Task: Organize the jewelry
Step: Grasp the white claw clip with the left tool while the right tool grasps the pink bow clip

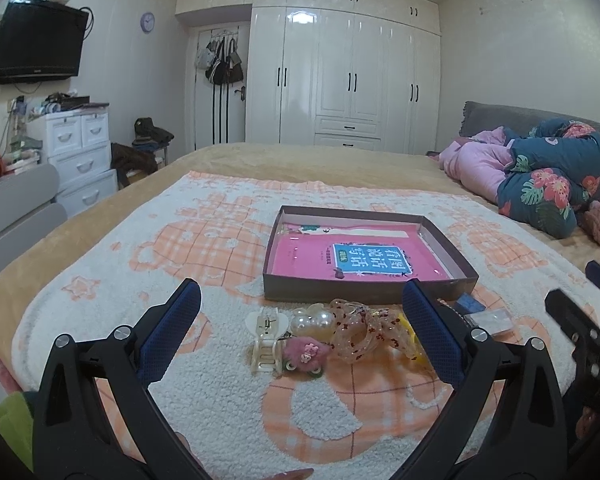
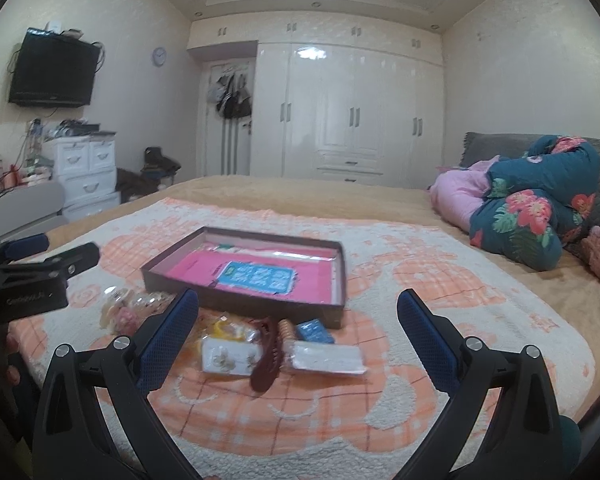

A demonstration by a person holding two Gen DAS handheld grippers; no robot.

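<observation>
Both tongs spread wide, nothing between the pads.

Left tongs [image 1: 300, 312]: hover low over the blanket [image 1: 220, 400] on the bed. Hair accessories lie in the gap between the 2 fingers, ahead of the tips: white claw clip [image 1: 265, 338], pearl piece [image 1: 314, 321] just beside it, pink fuzzy clip [image 1: 303, 354] touching the claw clip's right side, clear ribbon bow with red dots [image 1: 360, 330] further right, near the right finger. None touched by the tongs.

Shallow brown box [image 1: 370, 294] sits just behind this pile; a pink book [image 1: 340, 258] lies flat inside it.

Right tongs [image 2: 298, 308]: second pile between its fingers, nearer the left one. Dark red claw clip [image 2: 266, 364] lies across an earring card [image 2: 228, 358]; clear packet [image 2: 328, 358] to its right, small blue packet [image 2: 315, 330] behind, against the box front wall. No contact.
</observation>
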